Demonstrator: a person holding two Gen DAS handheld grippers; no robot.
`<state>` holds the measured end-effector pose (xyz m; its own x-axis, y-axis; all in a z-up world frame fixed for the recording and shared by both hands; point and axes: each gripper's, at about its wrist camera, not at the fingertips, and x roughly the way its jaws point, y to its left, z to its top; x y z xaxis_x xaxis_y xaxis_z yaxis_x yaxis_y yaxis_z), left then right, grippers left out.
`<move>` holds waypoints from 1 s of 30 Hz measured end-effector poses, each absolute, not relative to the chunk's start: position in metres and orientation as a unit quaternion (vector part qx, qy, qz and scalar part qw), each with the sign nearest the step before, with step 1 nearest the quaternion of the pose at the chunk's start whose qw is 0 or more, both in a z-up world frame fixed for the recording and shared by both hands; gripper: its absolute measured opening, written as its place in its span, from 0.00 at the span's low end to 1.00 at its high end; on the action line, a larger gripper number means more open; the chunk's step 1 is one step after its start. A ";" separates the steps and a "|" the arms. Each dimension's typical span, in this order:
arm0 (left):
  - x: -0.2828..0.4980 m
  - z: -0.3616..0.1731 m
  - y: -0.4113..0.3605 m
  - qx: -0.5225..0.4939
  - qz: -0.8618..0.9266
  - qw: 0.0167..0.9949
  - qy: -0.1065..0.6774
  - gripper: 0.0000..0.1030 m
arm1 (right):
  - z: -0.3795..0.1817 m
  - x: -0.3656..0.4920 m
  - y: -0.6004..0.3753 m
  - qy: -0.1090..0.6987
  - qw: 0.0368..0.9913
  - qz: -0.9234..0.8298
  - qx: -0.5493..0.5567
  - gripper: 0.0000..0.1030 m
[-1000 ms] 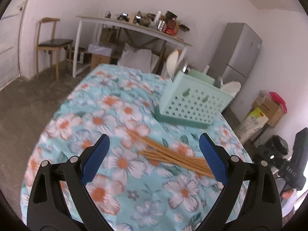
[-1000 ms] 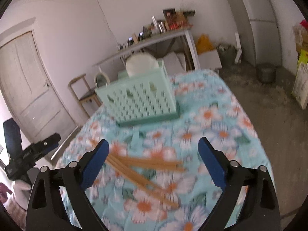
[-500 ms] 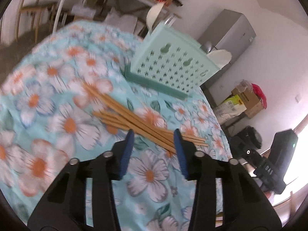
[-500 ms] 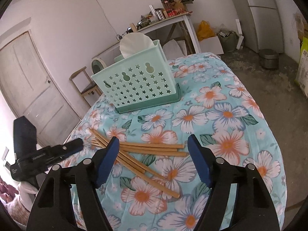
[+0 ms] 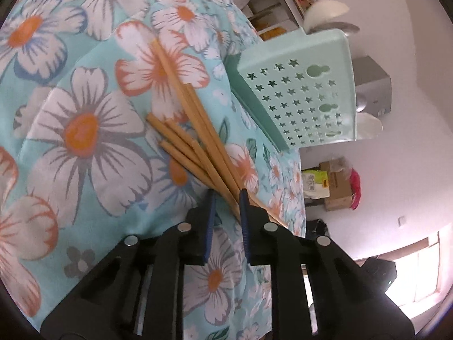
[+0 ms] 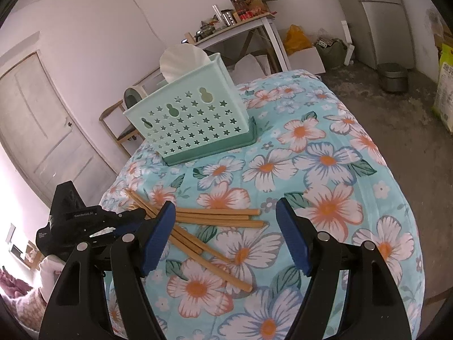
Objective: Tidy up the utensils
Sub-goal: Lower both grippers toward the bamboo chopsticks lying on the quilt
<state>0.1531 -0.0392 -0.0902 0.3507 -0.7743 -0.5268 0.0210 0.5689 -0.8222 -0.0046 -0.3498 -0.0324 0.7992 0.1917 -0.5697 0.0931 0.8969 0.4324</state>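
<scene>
Several wooden chopsticks (image 5: 192, 130) lie fanned out on the flower-print tablecloth (image 5: 85, 130). My left gripper (image 5: 226, 198) is low over the cloth, its jaws closing, and the bunched ends of the chopsticks sit between the blue pads, touching them. The right wrist view shows the same chopsticks (image 6: 220, 218), with the left gripper (image 6: 138, 215) at their left ends. My right gripper (image 6: 225, 206) hovers open above their middle, holding nothing. A mint-green perforated basket (image 6: 192, 119) stands behind them, also seen as the basket (image 5: 311, 99), with a white plate (image 6: 181, 62) in it.
A cluttered white table (image 6: 240, 19) stands against the back wall, with a wooden chair (image 6: 121, 130) and a door (image 6: 36, 130) to its left. A fridge (image 6: 379, 14) and a metal pot (image 6: 393, 76) are at the right. Cardboard boxes (image 5: 334, 187) sit on the floor.
My left gripper dropped toward the cloth, rolled, and its wide-open jaws narrowed around the chopstick ends. The right gripper's jaws narrowed a little and it sank slightly toward the chopsticks.
</scene>
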 end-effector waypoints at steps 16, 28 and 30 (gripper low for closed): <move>0.139 -0.078 0.003 -0.366 -0.246 0.741 0.507 0.11 | -0.030 -0.010 -0.352 0.313 0.922 0.020 0.228 0.69; 0.140 -0.083 0.013 -0.403 -0.232 0.705 0.535 0.31 | -0.027 -0.010 -0.345 0.312 0.923 0.021 0.225 0.69; 0.141 -0.085 0.011 -0.410 -0.224 0.701 0.539 0.31 | -0.028 -0.010 -0.346 0.313 0.922 0.019 0.228 0.69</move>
